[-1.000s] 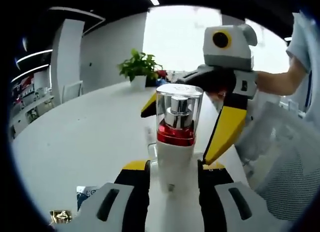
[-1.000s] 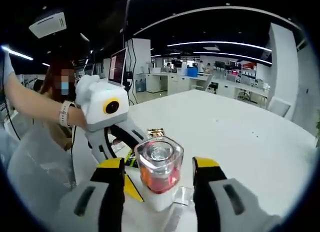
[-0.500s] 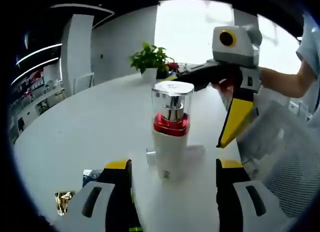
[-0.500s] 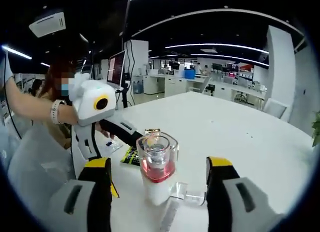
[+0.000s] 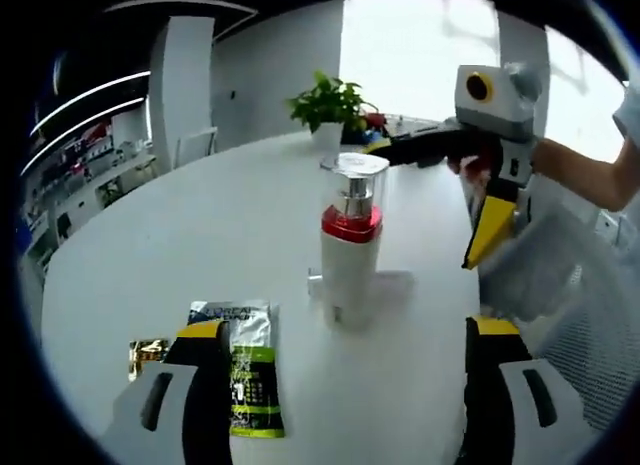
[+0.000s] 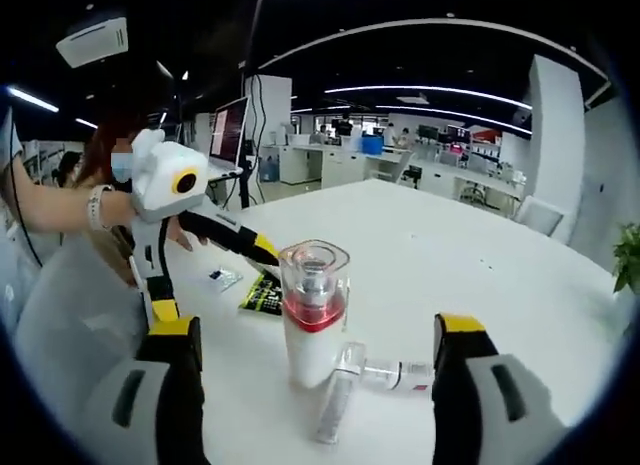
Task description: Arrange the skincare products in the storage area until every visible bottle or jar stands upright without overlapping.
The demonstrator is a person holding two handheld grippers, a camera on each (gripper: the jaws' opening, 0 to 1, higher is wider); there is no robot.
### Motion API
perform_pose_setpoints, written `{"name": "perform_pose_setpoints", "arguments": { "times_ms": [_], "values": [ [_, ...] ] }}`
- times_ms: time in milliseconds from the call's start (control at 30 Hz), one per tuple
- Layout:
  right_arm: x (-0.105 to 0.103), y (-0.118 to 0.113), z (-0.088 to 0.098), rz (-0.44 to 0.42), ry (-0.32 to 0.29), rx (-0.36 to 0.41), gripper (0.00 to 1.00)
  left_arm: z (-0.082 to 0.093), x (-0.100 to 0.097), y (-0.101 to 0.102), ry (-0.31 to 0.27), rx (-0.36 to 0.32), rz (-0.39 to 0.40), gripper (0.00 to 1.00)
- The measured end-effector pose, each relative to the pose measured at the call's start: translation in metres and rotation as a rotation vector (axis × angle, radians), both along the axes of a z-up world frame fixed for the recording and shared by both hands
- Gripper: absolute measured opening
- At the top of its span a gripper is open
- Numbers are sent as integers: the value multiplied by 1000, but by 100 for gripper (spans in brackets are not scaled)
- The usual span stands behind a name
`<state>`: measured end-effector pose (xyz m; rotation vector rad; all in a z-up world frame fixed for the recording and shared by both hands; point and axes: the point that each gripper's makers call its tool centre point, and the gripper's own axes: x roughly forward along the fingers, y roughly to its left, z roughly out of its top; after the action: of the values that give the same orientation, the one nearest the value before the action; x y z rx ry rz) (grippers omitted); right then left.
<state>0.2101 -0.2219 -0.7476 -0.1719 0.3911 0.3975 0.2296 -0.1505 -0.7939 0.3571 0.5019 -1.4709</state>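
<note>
A white pump bottle with a red collar and a clear cap stands upright on the white table; it is also in the right gripper view. My left gripper is open, its jaws spread wide and short of the bottle. My right gripper is open too, back from the bottle on the opposite side. Each gripper appears in the other's view, jaws apart: the right one, the left one. A small clear bottle lies on its side at the pump bottle's foot.
A green and black sachet and a small gold packet lie near my left jaw. A thin clear strip lies by the bottle's base. A potted plant stands at the far table edge. A person's arm holds the left gripper.
Both grippers have pulled back from the pump bottle and spread their jaws wider. The bottle stands alone, upright and farther off in both views.
</note>
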Motion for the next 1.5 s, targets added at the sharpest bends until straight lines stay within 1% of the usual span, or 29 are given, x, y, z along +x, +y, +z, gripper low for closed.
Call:
{"name": "perform_pose_setpoints", "arguments": {
  "times_ms": [33, 67, 167, 267, 300, 333, 367, 433, 567, 633, 667, 733, 767, 833, 867, 900, 967, 1033, 1067, 1167, 1267, 1333, 1400, 1433, 1500],
  "values": [
    [-1, -1, -1, -10, 4, 1, 100, 0, -1, 2, -2, 3, 4, 97],
    [-2, -2, -1, -12, 4, 3, 100, 1, -1, 5, -16, 4, 14, 97],
    [-4, -6, -2, -48, 12, 12, 100, 2, -5, 10, -8, 10, 23, 97],
    [-7, -9, -5, -50, 25, -4, 100, 6, -4, 14, -34, -6, 50, 97],
    [-8, -9, -6, -54, 33, -2, 100, 10, -3, 16, -8, -28, 85, 97],
    [-10, -9, -8, -54, 44, 3, 100, 13, 0, 17, 0, -43, 116, 97],
    [-12, -9, -11, -52, 58, 4, 100, 17, 5, 19, -16, -60, 138, 97],
    [-15, -8, -15, -47, 71, -2, 100, 20, 3, 23, -35, -58, 128, 97],
    [-19, -8, -18, -45, 67, -28, 100, 25, 2, 29, -58, -70, 140, 97],
    [-20, -10, -18, -50, 58, -33, 100, 30, 4, 31, -89, -114, 154, 97],
    [-20, -10, -18, -49, 57, -34, 100, 30, 4, 32, -86, -115, 159, 96],
    [-22, -10, -19, -45, 54, -39, 100, 28, 2, 36, -91, -104, 157, 90],
    [-24, -10, -21, -43, 65, -37, 100, 28, 4, 38, -118, -96, 164, 89],
    [-26, -11, -23, -48, 76, -34, 100, 26, 14, 46, -175, -55, 209, 93],
    [-27, -11, -24, -50, 76, -34, 100, 26, 15, 47, -186, -51, 211, 92],
    [-28, -11, -25, -54, 79, -30, 100, 25, 14, 48, -185, -46, 211, 92],
    [-31, -10, -27, -54, 100, -22, 100, 25, 14, 51, -175, -42, 222, 96],
    [-33, -10, -27, -57, 93, -26, 100, 25, 14, 55, -164, -39, 225, 97],
    [-34, -11, -27, -61, 90, -30, 100, 25, 14, 56, -168, -38, 228, 97],
    [-36, -13, -29, -74, 94, -15, 100, 18, 17, 61, -146, -17, 249, 97],
    [-40, -14, -33, -71, 106, -28, 100, 14, 17, 62, -124, 4, 253, 97],
    [-40, -16, -32, -73, 99, -35, 100, 13, 19, 65, -131, 27, 260, 97],
    [-42, -18, -34, -76, 109, -55, 100, 7, 24, 74, -135, 95, 278, 97],
    [-42, -19, -34, -76, 108, -63, 100, 5, 24, 77, -147, 118, 258, 97],
    [-42, -19, -35, -79, 113, -61, 100, 2, 29, 81, -164, 136, 252, 97]
  ]
}}
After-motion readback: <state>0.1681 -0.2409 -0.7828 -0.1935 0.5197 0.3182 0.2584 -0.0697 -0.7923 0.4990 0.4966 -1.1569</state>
